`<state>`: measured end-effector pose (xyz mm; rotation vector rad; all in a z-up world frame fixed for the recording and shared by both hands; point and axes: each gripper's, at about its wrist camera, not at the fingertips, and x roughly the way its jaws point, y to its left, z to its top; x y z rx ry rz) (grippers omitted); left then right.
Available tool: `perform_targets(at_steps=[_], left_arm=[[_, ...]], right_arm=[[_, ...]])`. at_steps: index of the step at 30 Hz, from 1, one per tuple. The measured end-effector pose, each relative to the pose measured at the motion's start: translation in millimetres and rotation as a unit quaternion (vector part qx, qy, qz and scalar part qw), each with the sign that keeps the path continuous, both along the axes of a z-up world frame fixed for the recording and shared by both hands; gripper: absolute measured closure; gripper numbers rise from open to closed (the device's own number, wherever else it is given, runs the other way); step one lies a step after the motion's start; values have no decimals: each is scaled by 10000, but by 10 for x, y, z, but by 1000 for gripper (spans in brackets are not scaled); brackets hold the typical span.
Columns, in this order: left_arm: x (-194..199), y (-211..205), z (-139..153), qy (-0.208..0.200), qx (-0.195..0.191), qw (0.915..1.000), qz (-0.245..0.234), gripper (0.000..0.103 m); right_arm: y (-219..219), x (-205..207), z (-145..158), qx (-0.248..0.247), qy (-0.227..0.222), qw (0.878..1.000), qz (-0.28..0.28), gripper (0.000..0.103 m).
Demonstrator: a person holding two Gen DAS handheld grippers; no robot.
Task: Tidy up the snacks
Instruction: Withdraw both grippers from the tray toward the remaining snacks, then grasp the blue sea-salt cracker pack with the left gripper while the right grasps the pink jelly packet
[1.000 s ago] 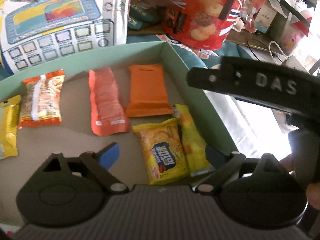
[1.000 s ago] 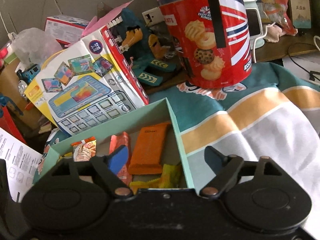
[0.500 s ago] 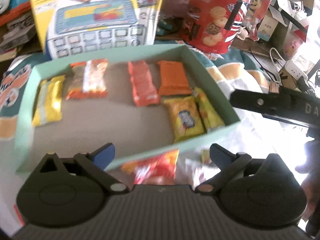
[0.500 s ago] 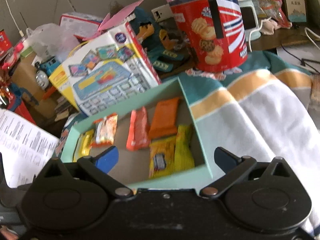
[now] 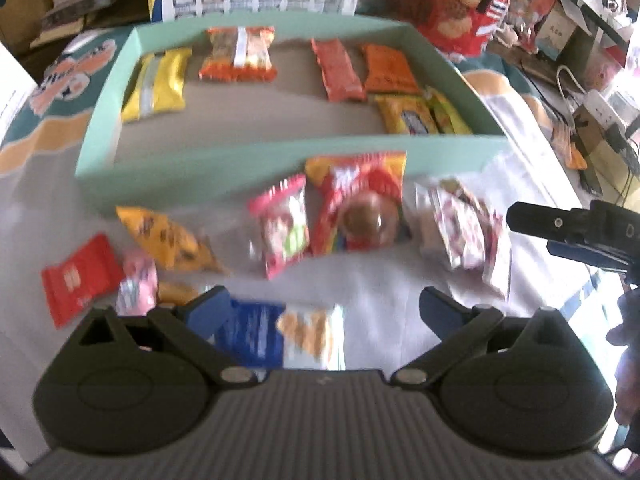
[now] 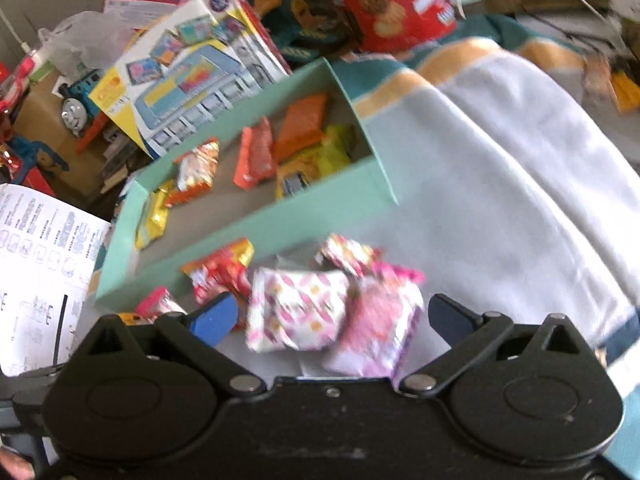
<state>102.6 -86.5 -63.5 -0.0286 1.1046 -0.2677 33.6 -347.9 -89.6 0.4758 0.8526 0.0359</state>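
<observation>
A mint green box [image 5: 248, 162] [image 6: 256, 220] holds several snack packs: yellow, orange-white, two orange, two yellow at its right end. Loose snacks lie on the white cloth in front of it: a red-yellow pack [image 5: 360, 204], a pink-red pack [image 5: 284, 224], an orange pack [image 5: 168, 236], a red pack [image 5: 78, 278], a blue cracker pack [image 5: 276, 334], white-pink packs [image 6: 304, 312]. My left gripper [image 5: 322, 306] is open above the blue pack. My right gripper [image 6: 332, 314] is open over the white-pink packs; it also shows at the left wrist view's right edge [image 5: 568, 228].
A red biscuit tin [image 6: 392, 0] and a toy laptop box [image 6: 192, 64] stand behind the green box. A printed sheet [image 6: 36, 252] lies at the left. Cables and small boxes [image 5: 592, 108] crowd the far right. The striped cloth [image 6: 500, 168] spreads to the right.
Both grippers have pulled back and up from the box. The loose snacks in front of the box have come into view. Both stay open.
</observation>
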Motion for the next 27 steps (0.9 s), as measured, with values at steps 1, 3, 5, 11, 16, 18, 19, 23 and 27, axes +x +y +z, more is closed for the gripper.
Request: perform_targets(at_steps=[1, 3, 5, 11, 16, 18, 19, 23, 27], left_arm=[[-27, -1, -30, 24, 25, 10000, -21, 0], [-78, 3, -67, 39, 90, 10000, -7, 0], [-102, 30, -103, 87, 104, 9999, 46, 0], [-154, 137, -187, 295, -155, 9983, 484, 0], [-195, 187, -201, 362, -242, 9954, 857, 0], [-199, 206, -204, 394, -269, 9935, 1031, 1], [-200, 227, -210, 414, -290, 9926, 1100, 1], [-173, 267, -254, 447, -309, 9890, 1373, 2], [-100, 176, -271, 398, -173, 9870, 1547, 2]], right_arm=[[-23, -25, -37, 31, 53, 10000, -56, 0], [-77, -90, -116, 126, 158, 9997, -161, 0], [-125, -147, -179, 193, 248, 9992, -242, 0], [-232, -151, -293, 145, 319, 9978, -563, 17], [-171, -30, -275, -143, 235, 9977, -613, 32], [-73, 23, -278, -468, 216, 9974, -499, 46], [-13, 44, -272, -650, 196, 9969, -400, 49], [199, 28, -298, -1333, 30, 9911, -3, 58], [193, -56, -315, -1390, -104, 9902, 66, 62]])
